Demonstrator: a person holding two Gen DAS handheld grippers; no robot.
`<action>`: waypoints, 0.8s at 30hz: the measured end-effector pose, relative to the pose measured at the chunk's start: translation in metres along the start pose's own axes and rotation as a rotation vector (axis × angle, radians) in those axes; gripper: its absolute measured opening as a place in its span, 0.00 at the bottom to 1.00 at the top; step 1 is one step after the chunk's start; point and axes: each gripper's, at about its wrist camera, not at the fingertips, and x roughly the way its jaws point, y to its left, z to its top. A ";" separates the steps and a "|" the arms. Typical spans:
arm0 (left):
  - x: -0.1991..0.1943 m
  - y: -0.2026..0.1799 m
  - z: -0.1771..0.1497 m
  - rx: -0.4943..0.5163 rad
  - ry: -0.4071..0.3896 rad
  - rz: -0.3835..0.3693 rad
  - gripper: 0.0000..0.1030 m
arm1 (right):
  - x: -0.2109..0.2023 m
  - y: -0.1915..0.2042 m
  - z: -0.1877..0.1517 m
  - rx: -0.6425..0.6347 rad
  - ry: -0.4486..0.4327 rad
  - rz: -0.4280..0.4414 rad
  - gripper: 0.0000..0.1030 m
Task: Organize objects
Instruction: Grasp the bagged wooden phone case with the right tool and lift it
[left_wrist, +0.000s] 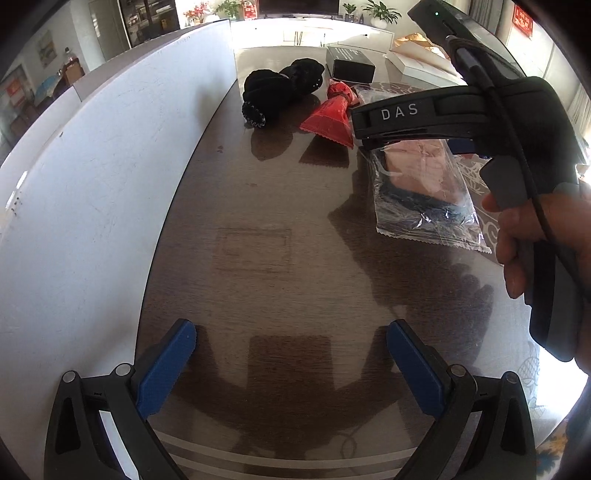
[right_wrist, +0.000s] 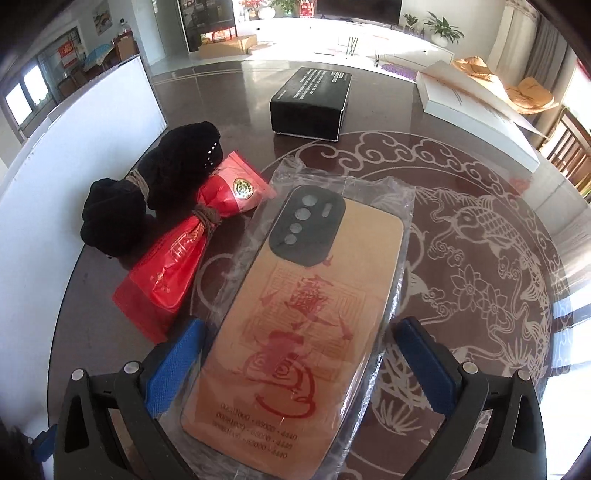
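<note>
Phone case (right_wrist: 295, 317) in its clear plastic bag lies on the glass-topped surface (right_wrist: 480, 258), between the wide-spread fingers of the right hand-held gripper (right_wrist: 295, 354); whether either pad touches the bag is unclear. Left hand-held gripper (left_wrist: 291, 354) hangs open, holding nothing. Beside the case: red packet (right_wrist: 177, 269), black bundle (right_wrist: 155, 184)

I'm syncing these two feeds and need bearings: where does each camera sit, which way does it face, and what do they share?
Left wrist: behind the open left gripper, low over the table, facing the white board; the right hand shows.
Right wrist: behind the open right gripper, jaws astride the bagged phone case; no hand shows.
Shared: phone case, red packet, black bundle, black box.
</note>
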 end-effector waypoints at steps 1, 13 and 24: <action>0.000 0.000 0.000 -0.001 -0.001 0.001 1.00 | -0.001 -0.001 -0.001 -0.003 0.005 -0.001 1.00; 0.003 0.000 0.005 -0.008 -0.014 0.004 1.00 | -0.045 -0.064 -0.072 -0.095 -0.049 0.036 0.79; 0.002 0.000 0.006 -0.014 -0.020 0.008 1.00 | -0.080 -0.153 -0.148 -0.032 -0.141 0.007 0.79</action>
